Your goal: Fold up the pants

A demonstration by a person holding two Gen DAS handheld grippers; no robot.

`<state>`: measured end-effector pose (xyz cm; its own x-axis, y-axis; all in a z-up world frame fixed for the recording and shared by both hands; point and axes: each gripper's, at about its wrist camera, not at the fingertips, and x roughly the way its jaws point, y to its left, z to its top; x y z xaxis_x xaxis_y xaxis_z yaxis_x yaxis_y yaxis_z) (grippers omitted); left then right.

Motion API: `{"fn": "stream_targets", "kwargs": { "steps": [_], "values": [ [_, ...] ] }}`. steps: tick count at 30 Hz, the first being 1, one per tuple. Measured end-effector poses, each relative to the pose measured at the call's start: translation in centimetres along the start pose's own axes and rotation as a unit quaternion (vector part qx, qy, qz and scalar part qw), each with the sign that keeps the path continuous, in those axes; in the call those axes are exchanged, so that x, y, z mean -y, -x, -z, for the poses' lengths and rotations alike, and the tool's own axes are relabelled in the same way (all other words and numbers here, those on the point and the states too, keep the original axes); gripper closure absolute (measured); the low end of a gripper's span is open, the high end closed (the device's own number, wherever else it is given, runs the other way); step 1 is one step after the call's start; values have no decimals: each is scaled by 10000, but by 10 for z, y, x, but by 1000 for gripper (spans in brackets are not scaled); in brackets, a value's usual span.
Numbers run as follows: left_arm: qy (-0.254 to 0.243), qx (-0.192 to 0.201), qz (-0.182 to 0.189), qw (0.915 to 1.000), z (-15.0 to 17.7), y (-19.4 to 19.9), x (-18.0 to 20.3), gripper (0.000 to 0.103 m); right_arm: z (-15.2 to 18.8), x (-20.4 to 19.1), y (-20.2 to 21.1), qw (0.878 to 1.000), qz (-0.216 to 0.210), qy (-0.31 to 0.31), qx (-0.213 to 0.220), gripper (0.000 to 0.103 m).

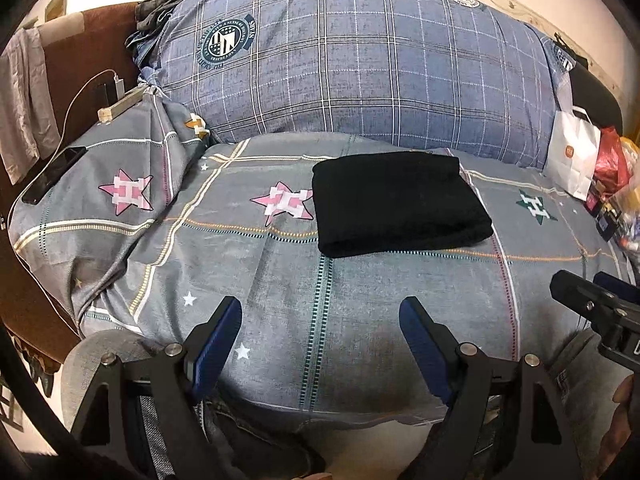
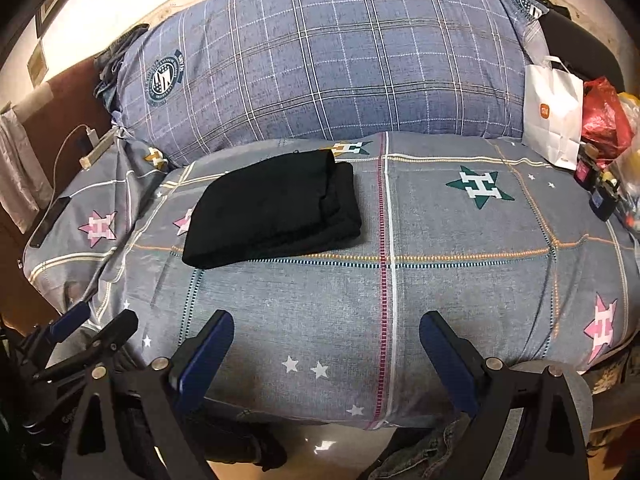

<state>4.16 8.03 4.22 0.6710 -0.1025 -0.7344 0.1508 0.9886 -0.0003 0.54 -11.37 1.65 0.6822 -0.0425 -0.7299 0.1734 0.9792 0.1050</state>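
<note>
The black pants [image 1: 400, 204] lie folded into a compact rectangle on the grey star-patterned bed cover [image 1: 280, 300]; they also show in the right wrist view [image 2: 276, 216], left of centre. My left gripper [image 1: 320, 312] is open and empty, held back over the bed's near edge, well short of the pants. My right gripper [image 2: 326, 328] is open and empty too, near the front edge and to the right of the pants. The right gripper shows at the right edge of the left wrist view [image 1: 592, 296]. The left gripper shows at the lower left of the right wrist view [image 2: 96, 328].
A large blue plaid pillow [image 1: 360, 64] lies behind the pants. A phone [image 1: 52, 176] and a power strip [image 1: 120, 108] sit at the left. A white paper bag [image 2: 554, 116] and a red plastic bag [image 2: 604, 120] stand at the right with small clutter.
</note>
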Motion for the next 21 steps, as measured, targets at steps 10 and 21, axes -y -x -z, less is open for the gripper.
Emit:
{"fn": "stream_targets", "kwargs": {
  "steps": [10,21],
  "values": [
    [-113,17,69,9999,-1,11,12,22,-1,12,18,9998,51,-140,140,7],
    [-191,-69,335,9992,-4,23,32,22,5,26,49,9987,218,-340,303,7]
  ]
}}
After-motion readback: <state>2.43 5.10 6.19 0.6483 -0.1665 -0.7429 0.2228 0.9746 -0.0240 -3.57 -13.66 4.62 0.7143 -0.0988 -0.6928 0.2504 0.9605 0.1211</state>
